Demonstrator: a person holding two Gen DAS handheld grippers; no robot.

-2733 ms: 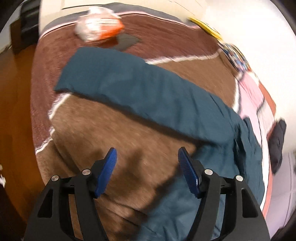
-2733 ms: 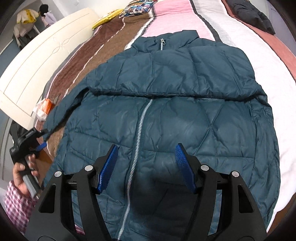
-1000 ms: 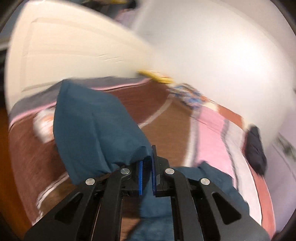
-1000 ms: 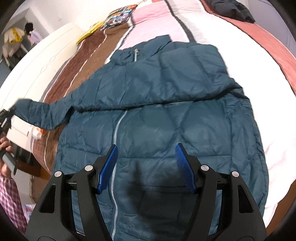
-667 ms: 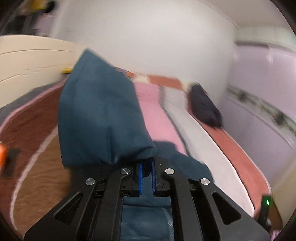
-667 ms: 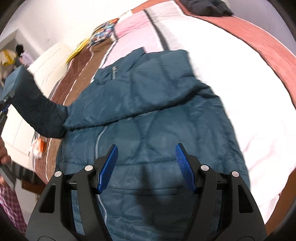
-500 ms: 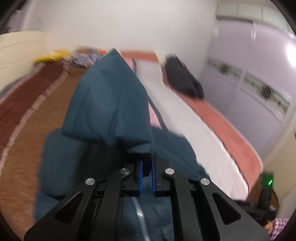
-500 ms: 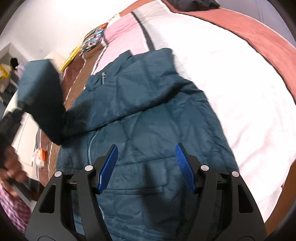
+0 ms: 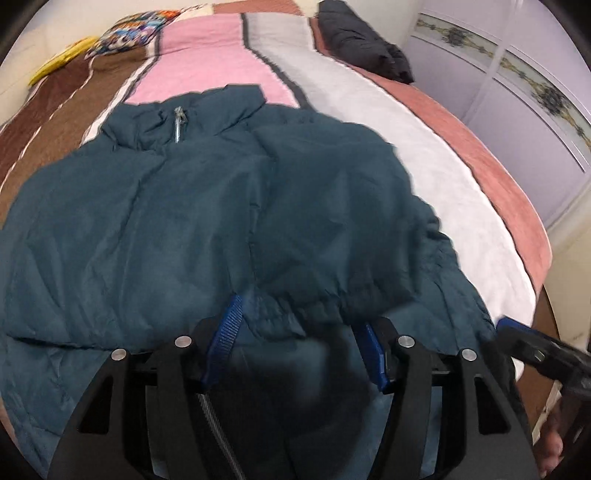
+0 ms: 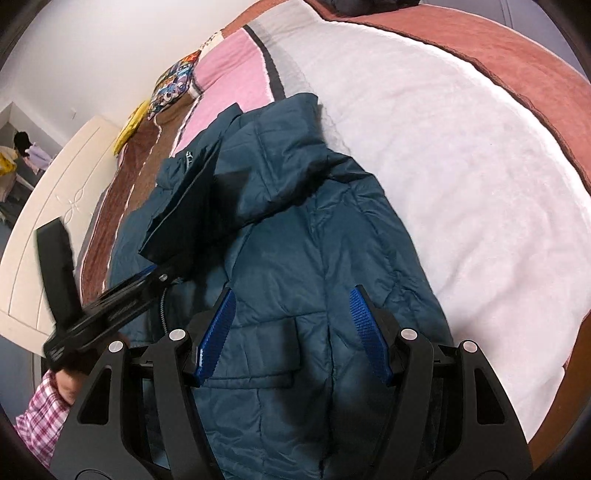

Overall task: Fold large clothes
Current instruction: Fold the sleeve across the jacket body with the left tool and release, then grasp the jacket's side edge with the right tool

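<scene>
A dark teal padded jacket (image 9: 122,229) lies face up on the bed, zipped, collar at the far end. Its left sleeve (image 9: 332,221) is folded across the chest, over the other sleeve. The sleeve's gathered cuff (image 9: 295,314) lies between the pads of my left gripper (image 9: 299,347), whose jaws are opening and no longer pinch it. In the right wrist view the left gripper (image 10: 147,280) hovers over the zip beside that sleeve (image 10: 207,206). My right gripper (image 10: 291,338) is open above the jacket's (image 10: 314,258) lower right front, over a pocket flap (image 10: 258,350), with nothing between its fingers.
The bed cover (image 9: 369,122) has brown, pink, grey, white and rust stripes. A black garment (image 9: 362,55) and a colourful pillow (image 9: 136,29) lie at the far end. A cream headboard (image 10: 48,221) stands on the left and lilac wardrobe doors (image 9: 517,92) on the right. A plaid sleeve (image 10: 40,413) shows low left.
My left gripper, shut on the cuff, swung the sleeve from the bed's left side over the jacket, came down, and its jaws have spread apart. The right gripper shifted slightly along the jacket.
</scene>
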